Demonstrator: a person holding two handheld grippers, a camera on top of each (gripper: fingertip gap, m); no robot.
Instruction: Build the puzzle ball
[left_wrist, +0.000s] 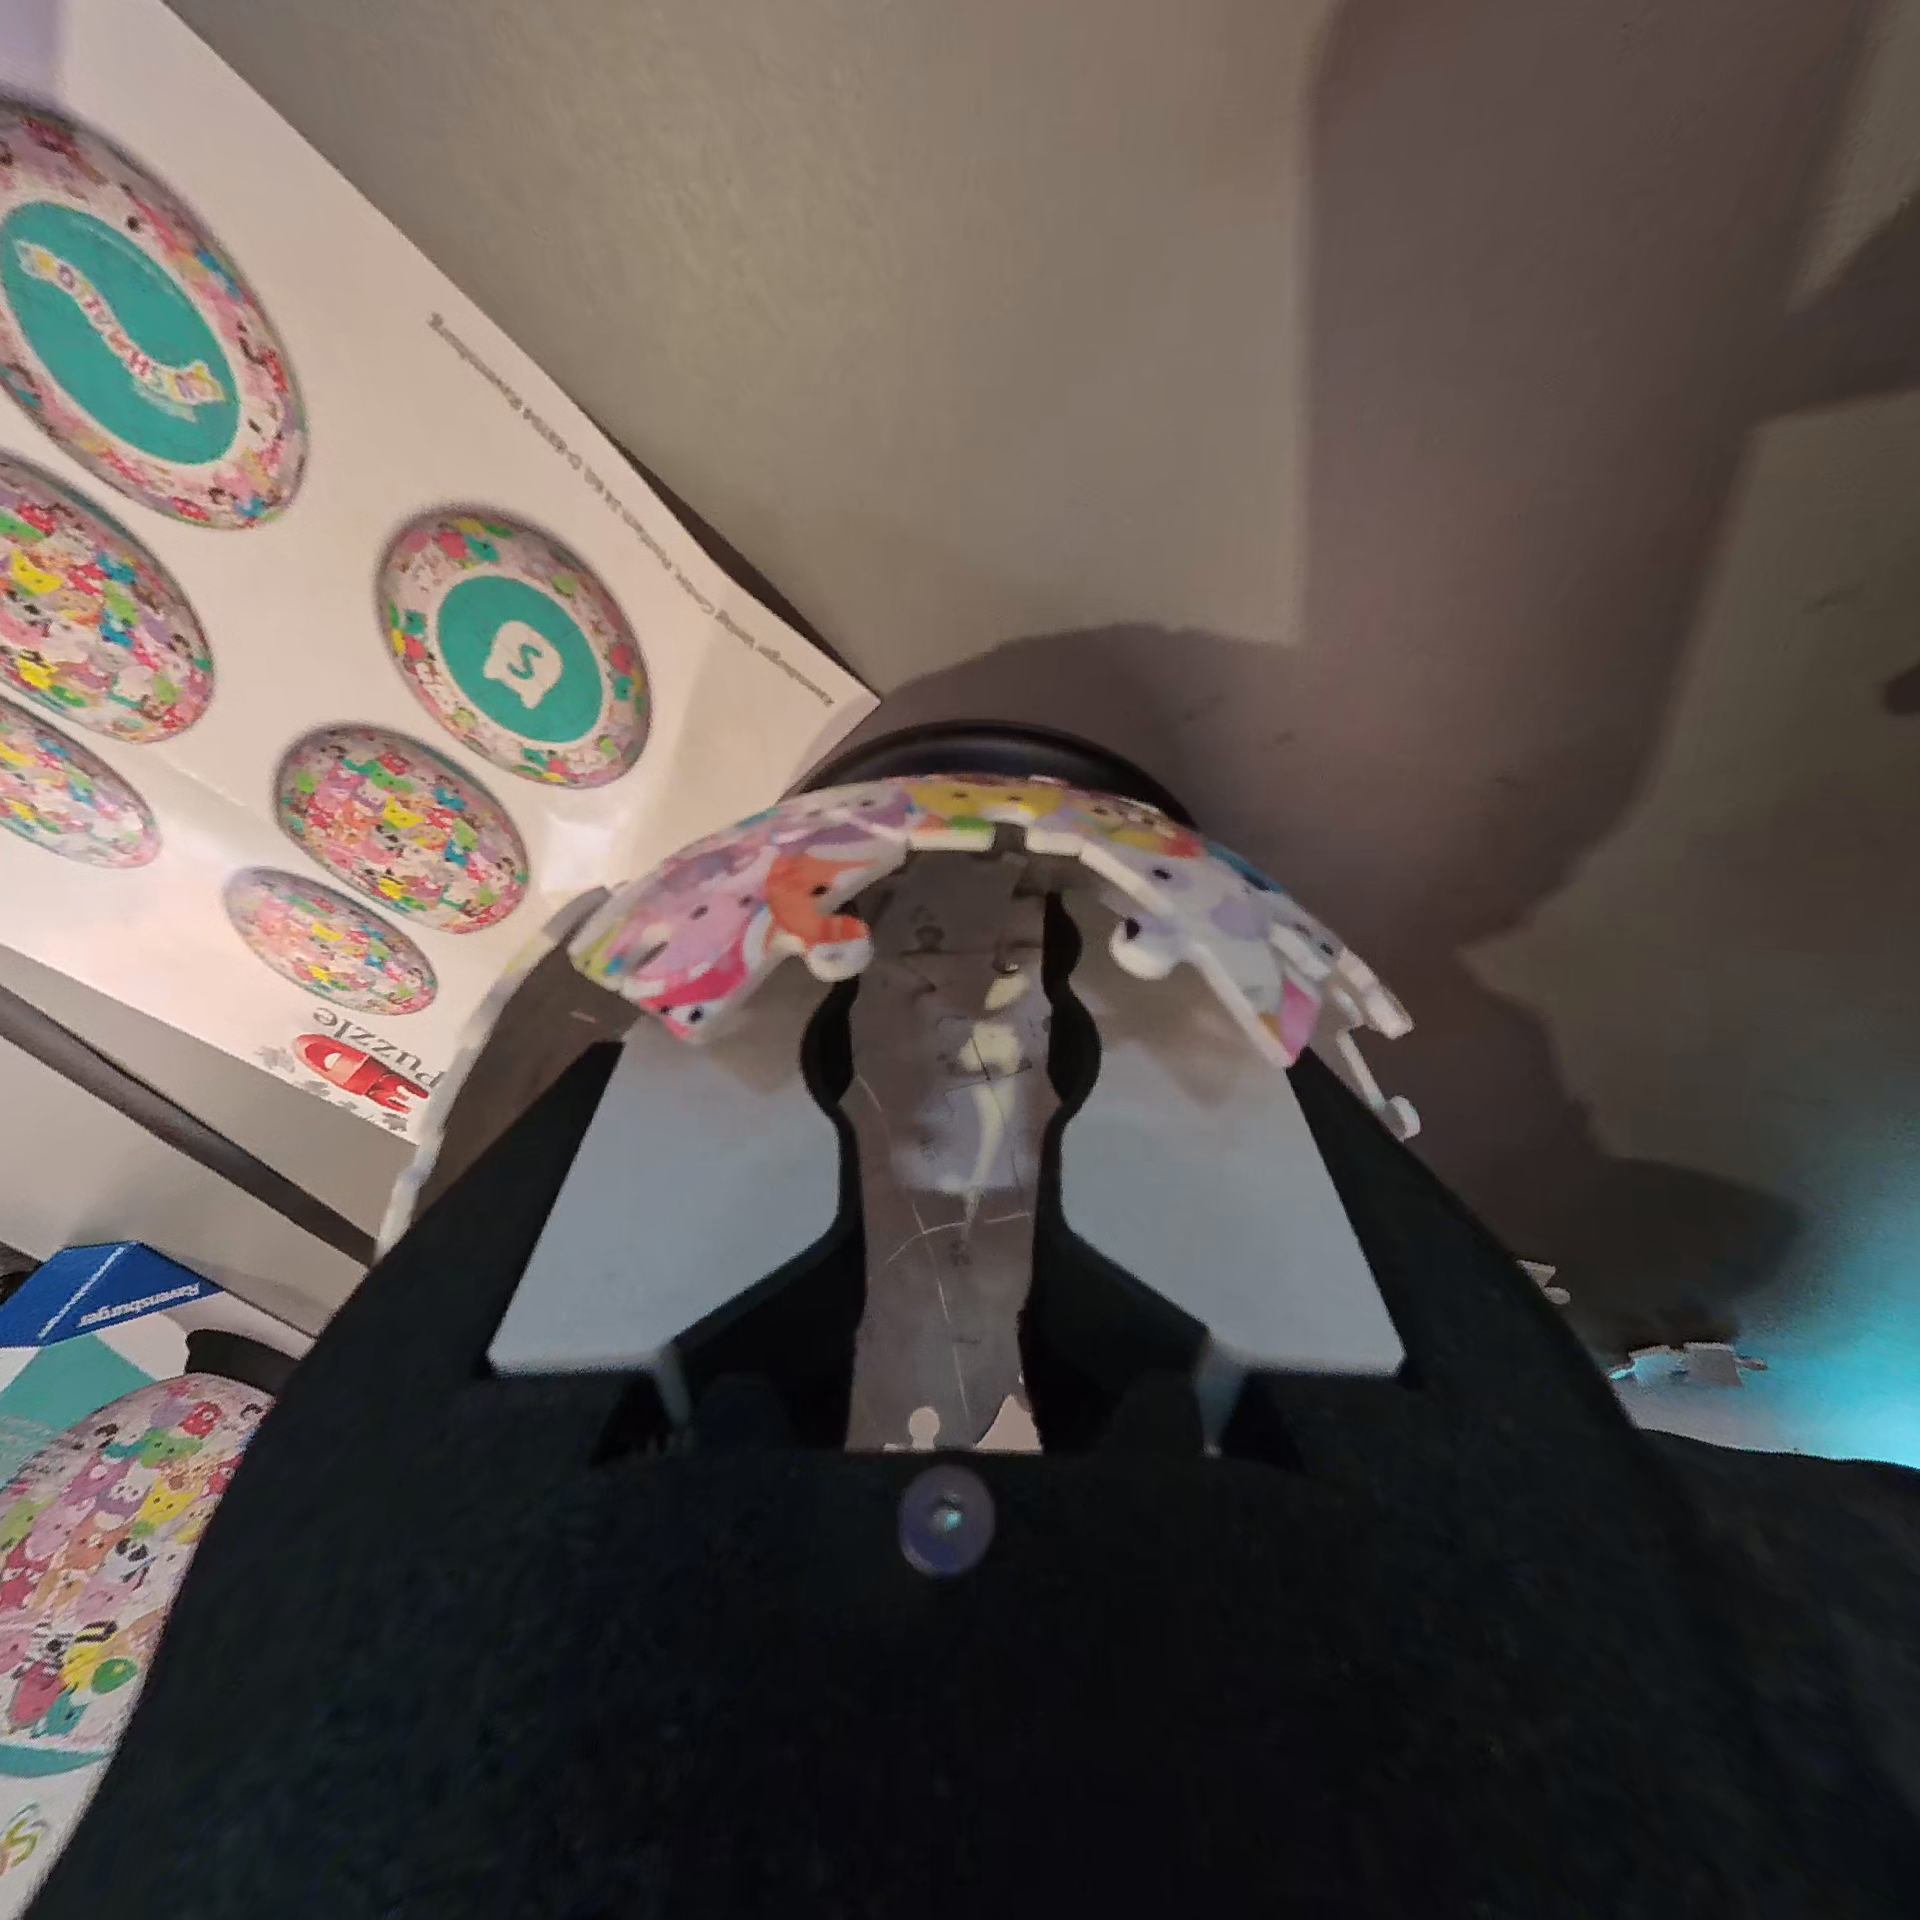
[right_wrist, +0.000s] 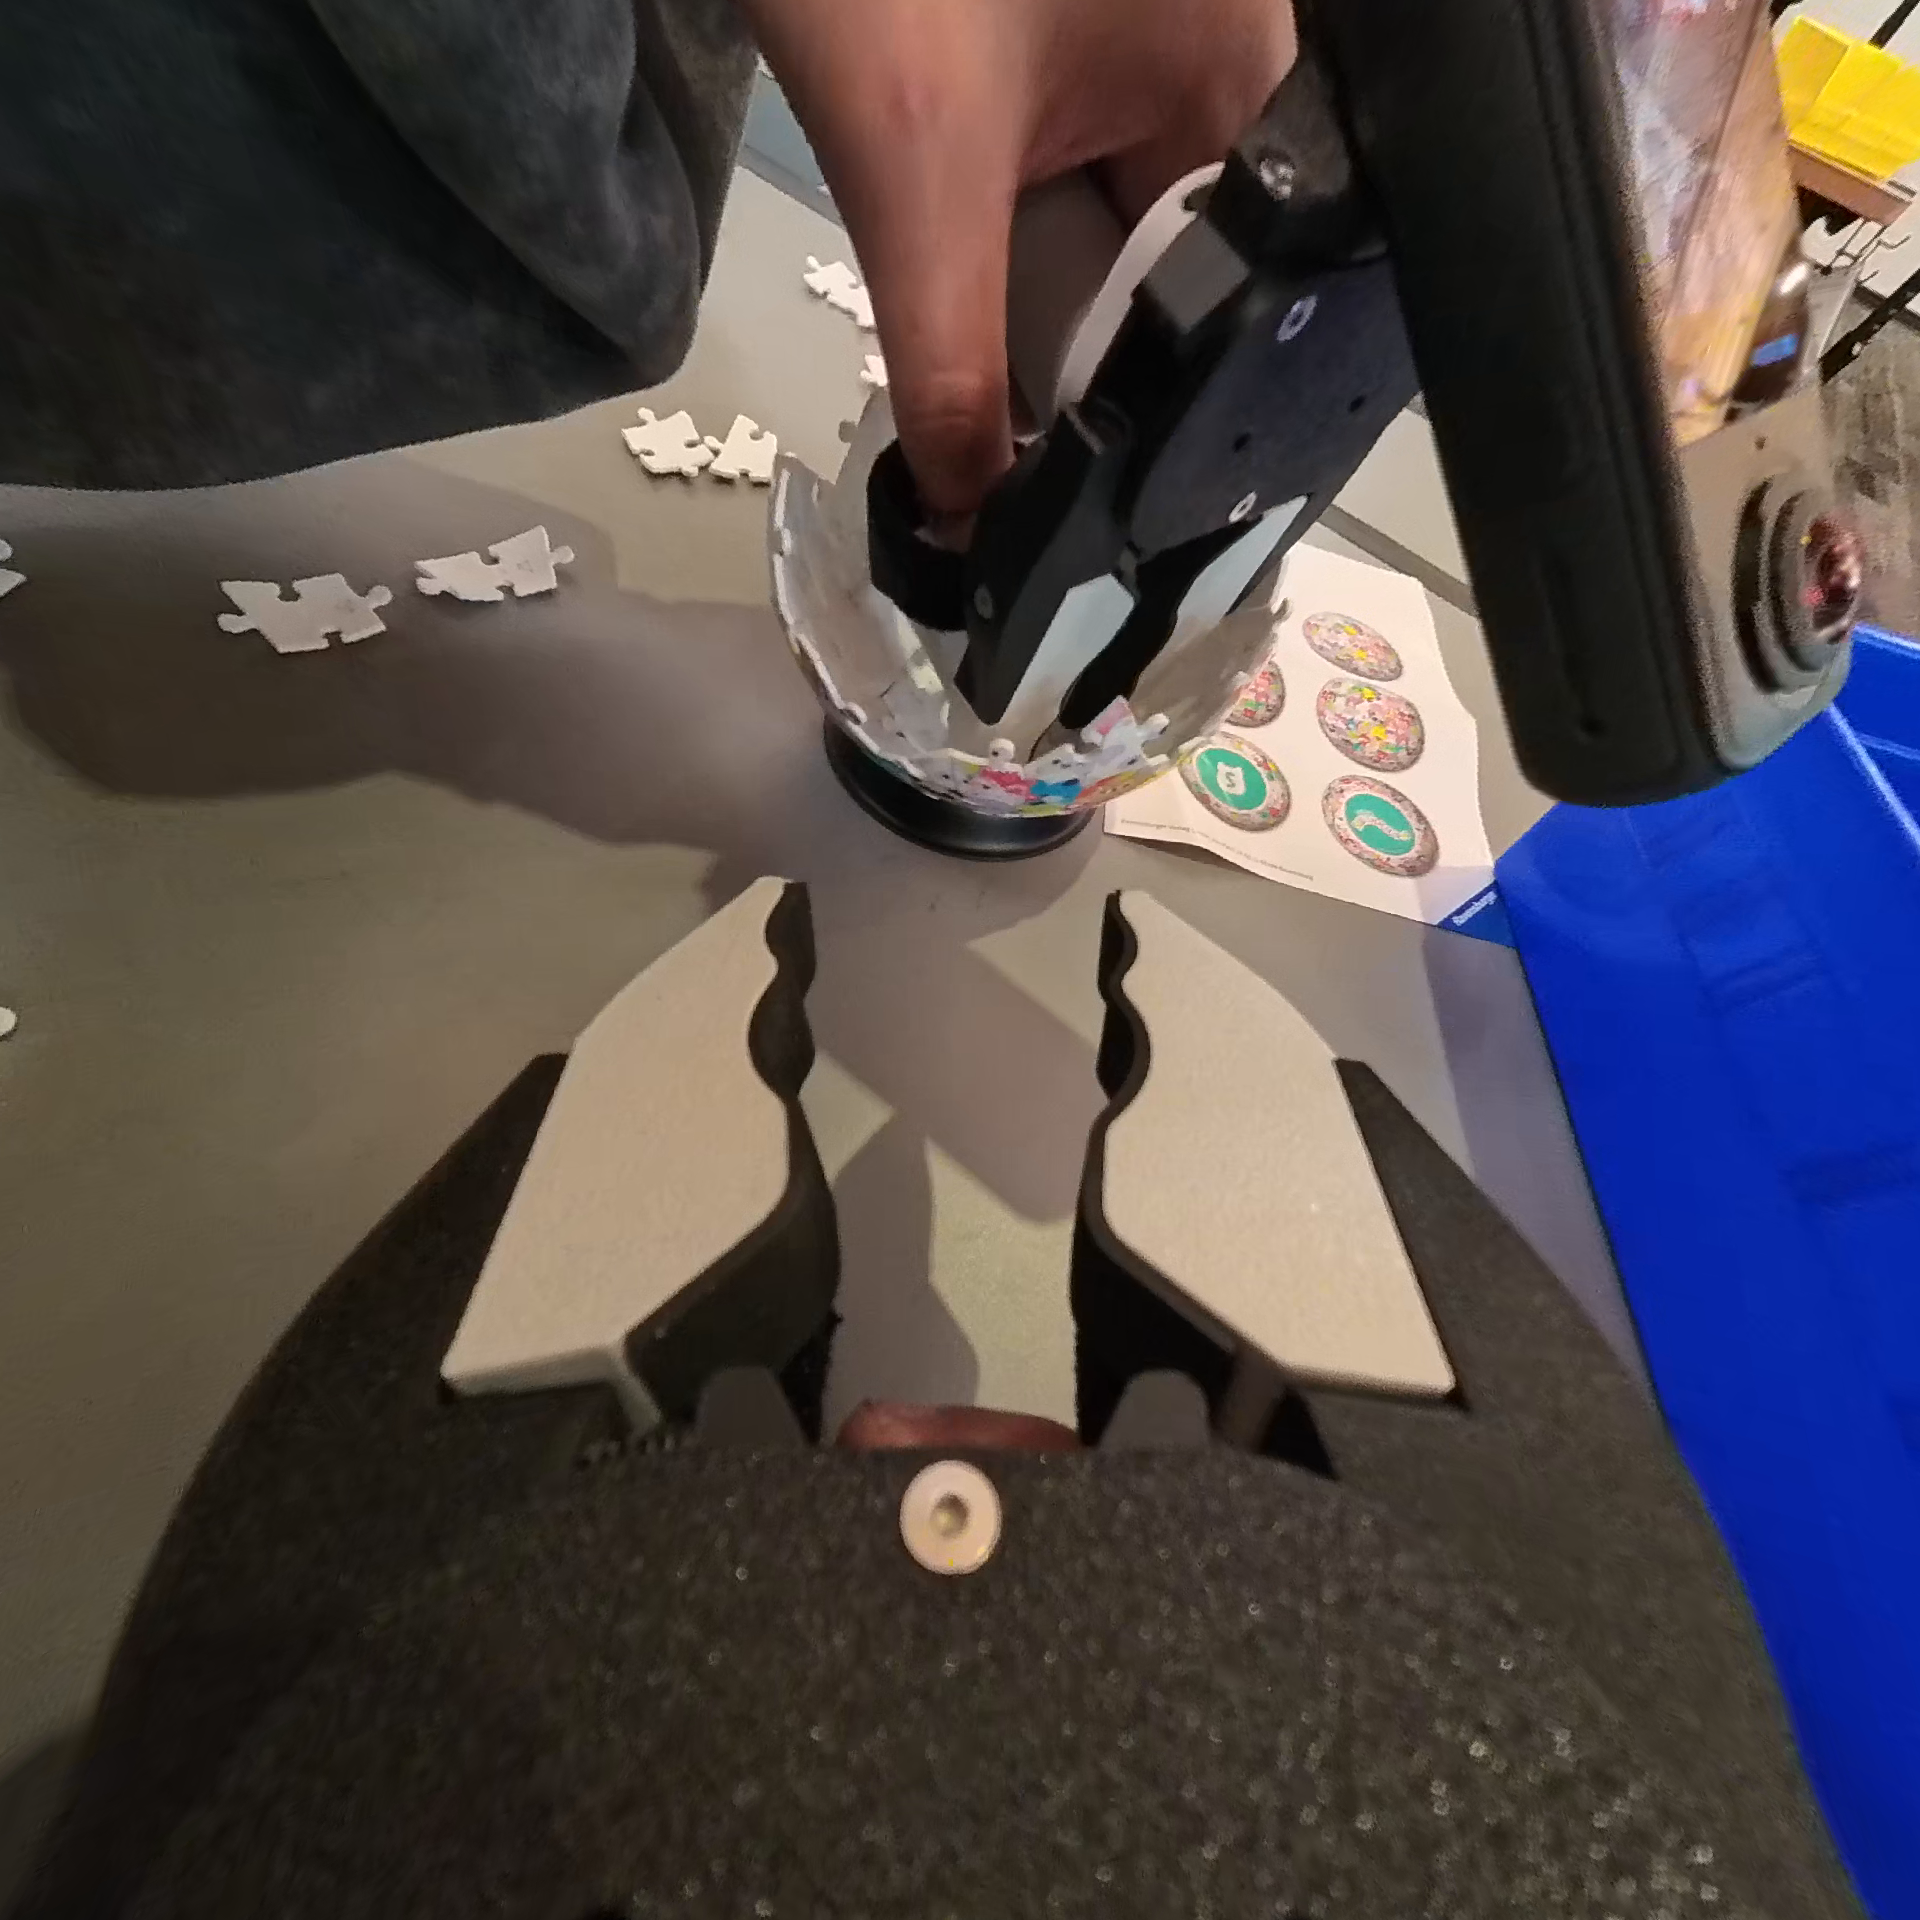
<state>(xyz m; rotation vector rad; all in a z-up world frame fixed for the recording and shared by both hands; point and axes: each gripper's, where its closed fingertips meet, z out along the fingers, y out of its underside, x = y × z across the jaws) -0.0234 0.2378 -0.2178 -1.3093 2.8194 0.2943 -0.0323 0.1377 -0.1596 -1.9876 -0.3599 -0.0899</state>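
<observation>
The half-built puzzle ball (right_wrist: 831, 623) is an open bowl, white inside and coloured outside, standing on a dark round stand (right_wrist: 935, 821) on the grey table. My left gripper (right_wrist: 1034, 717) reaches down into the bowl, its tips at a notch in the near rim. In the left wrist view the left gripper (left_wrist: 951, 935) has its jaws apart, with the ball's grey inner wall showing between them and the coloured rim (left_wrist: 727, 935) across the tips. I see no piece between them. My right gripper (right_wrist: 956, 904) is open and empty, hovering just short of the stand.
Several loose white-backed pieces (right_wrist: 301, 613) lie to the left and behind the ball. A printed picture sheet (right_wrist: 1340, 769) lies to the right of it, by a blue bin (right_wrist: 1714, 1143). The puzzle box (left_wrist: 104, 1558) is at the lower left. A person's hand (right_wrist: 966, 312) holds the left gripper. There is about 12 cm between the tips of the two grippers.
</observation>
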